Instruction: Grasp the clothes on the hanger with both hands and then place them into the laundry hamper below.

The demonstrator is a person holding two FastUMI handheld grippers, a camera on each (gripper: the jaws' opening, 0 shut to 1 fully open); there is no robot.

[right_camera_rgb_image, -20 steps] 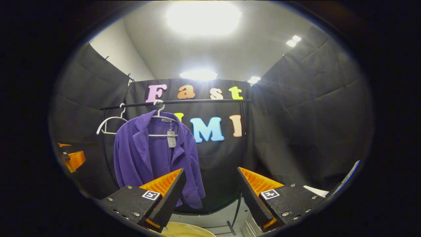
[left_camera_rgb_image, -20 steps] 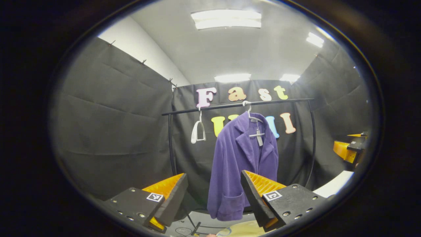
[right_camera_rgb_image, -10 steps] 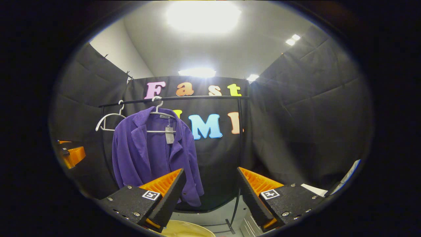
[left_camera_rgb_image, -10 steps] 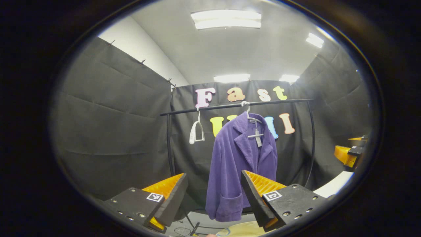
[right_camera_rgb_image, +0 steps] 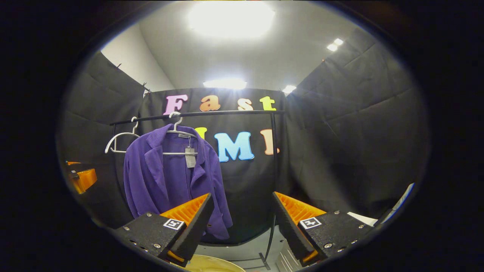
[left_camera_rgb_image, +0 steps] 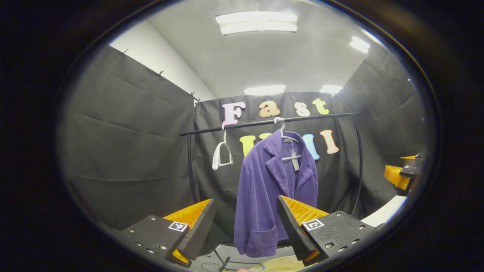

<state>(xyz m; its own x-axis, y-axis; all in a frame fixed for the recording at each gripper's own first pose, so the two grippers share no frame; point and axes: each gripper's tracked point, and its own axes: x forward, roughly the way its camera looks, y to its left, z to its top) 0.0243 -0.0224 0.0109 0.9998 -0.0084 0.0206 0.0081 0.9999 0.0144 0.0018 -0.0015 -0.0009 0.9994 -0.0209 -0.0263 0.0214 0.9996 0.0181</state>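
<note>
Purple jacket (left_camera_rgb_image: 270, 189) on hanger (left_camera_rgb_image: 288, 138), left hand-held gripper (left_camera_rgb_image: 245, 223) spread, level, well short, right hand-held gripper (right_camera_rgb_image: 242, 219) spread, aimed right of jacket

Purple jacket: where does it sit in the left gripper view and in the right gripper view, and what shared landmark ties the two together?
Left gripper view: the purple jacket hangs just right of centre, its lower part behind the gripper's right-hand finger.
Right gripper view: the purple jacket hangs left of centre, its hem behind the gripper's left-hand finger.
Shared landmark: the empty white hanger, on the black rail to the jacket's left.
</note>
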